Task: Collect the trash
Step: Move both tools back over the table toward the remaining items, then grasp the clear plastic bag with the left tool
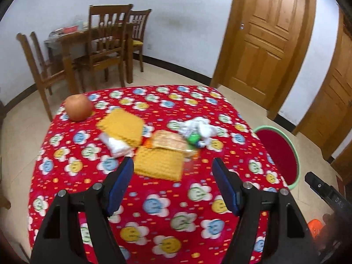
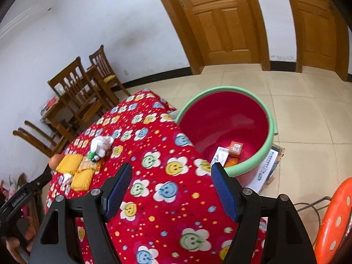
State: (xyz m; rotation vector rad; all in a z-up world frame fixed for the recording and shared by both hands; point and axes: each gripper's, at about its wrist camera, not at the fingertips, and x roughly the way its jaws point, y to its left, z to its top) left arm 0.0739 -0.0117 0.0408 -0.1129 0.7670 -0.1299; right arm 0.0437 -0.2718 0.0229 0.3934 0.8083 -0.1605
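Observation:
On the red flowered tablecloth (image 1: 154,198) lies a heap of trash: crumpled white tissue (image 1: 199,129) with a small green piece (image 1: 193,137), a flat snack wrapper (image 1: 169,142), another white wad (image 1: 117,146) and two yellow cloths (image 1: 159,165) (image 1: 122,125). My left gripper (image 1: 172,167) hovers open just short of the near yellow cloth, nothing between its blue pads. My right gripper (image 2: 171,171) is open and empty over the table's right edge. Beside that edge stands the red bucket with a green rim (image 2: 220,118), holding a small orange box (image 2: 235,148) and a white packet (image 2: 220,157).
An apple (image 1: 78,107) rests at the table's far left corner. Wooden chairs (image 1: 105,44) and a dining table stand by the back wall, wooden doors (image 1: 270,35) to the right. An orange stool (image 2: 336,220) stands near the bucket, with a flattened carton (image 2: 267,169) under it.

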